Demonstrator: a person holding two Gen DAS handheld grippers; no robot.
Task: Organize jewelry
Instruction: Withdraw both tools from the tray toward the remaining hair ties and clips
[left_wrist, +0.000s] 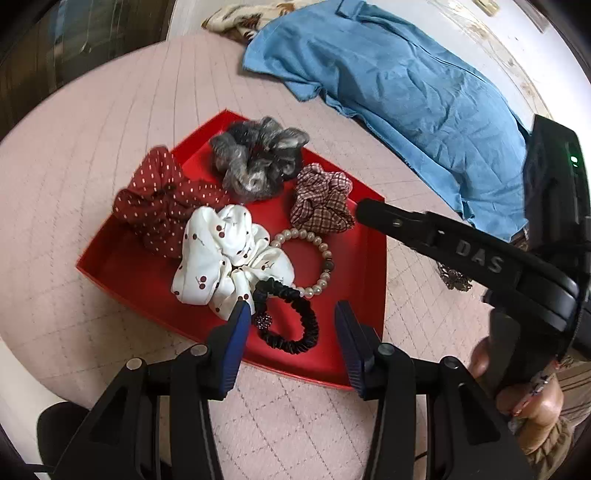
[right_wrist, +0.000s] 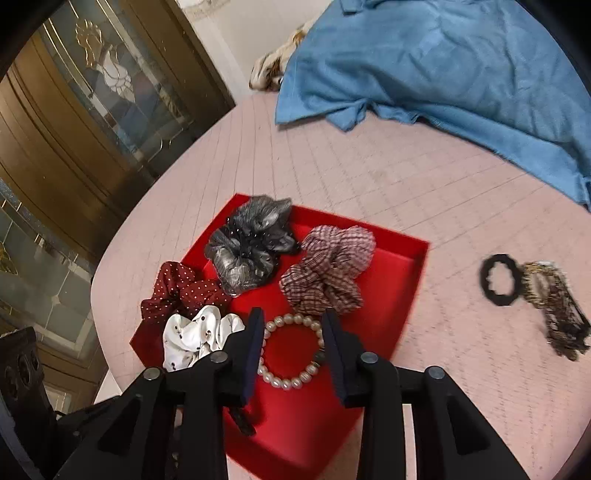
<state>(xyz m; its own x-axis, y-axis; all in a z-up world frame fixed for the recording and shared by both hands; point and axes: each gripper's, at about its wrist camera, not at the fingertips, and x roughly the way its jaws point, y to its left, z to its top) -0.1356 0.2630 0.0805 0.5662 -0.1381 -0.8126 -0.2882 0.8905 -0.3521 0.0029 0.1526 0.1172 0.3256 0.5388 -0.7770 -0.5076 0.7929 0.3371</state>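
Note:
A red tray (left_wrist: 364, 258) (right_wrist: 399, 266) on the pink quilted surface holds a grey scrunchie (left_wrist: 255, 158) (right_wrist: 251, 243), a checked scrunchie (left_wrist: 321, 199) (right_wrist: 328, 269), a red dotted scrunchie (left_wrist: 162, 199) (right_wrist: 181, 291), a white cherry scrunchie (left_wrist: 225, 258) (right_wrist: 195, 336), a pearl bracelet (left_wrist: 325, 258) (right_wrist: 291, 380) and a thin black hair tie (left_wrist: 295, 325). My left gripper (left_wrist: 291, 314) is open and empty above the black hair tie. My right gripper (right_wrist: 291, 325) is open and empty above the pearl bracelet; its arm shows in the left wrist view (left_wrist: 461, 251).
A black ring-shaped hair tie (right_wrist: 498, 280) and a brown patterned accessory (right_wrist: 554, 310) (left_wrist: 456, 278) lie on the surface right of the tray. A blue cloth (left_wrist: 388, 81) (right_wrist: 443, 62) covers the far side. A wooden glass-panelled door (right_wrist: 92, 110) stands at left.

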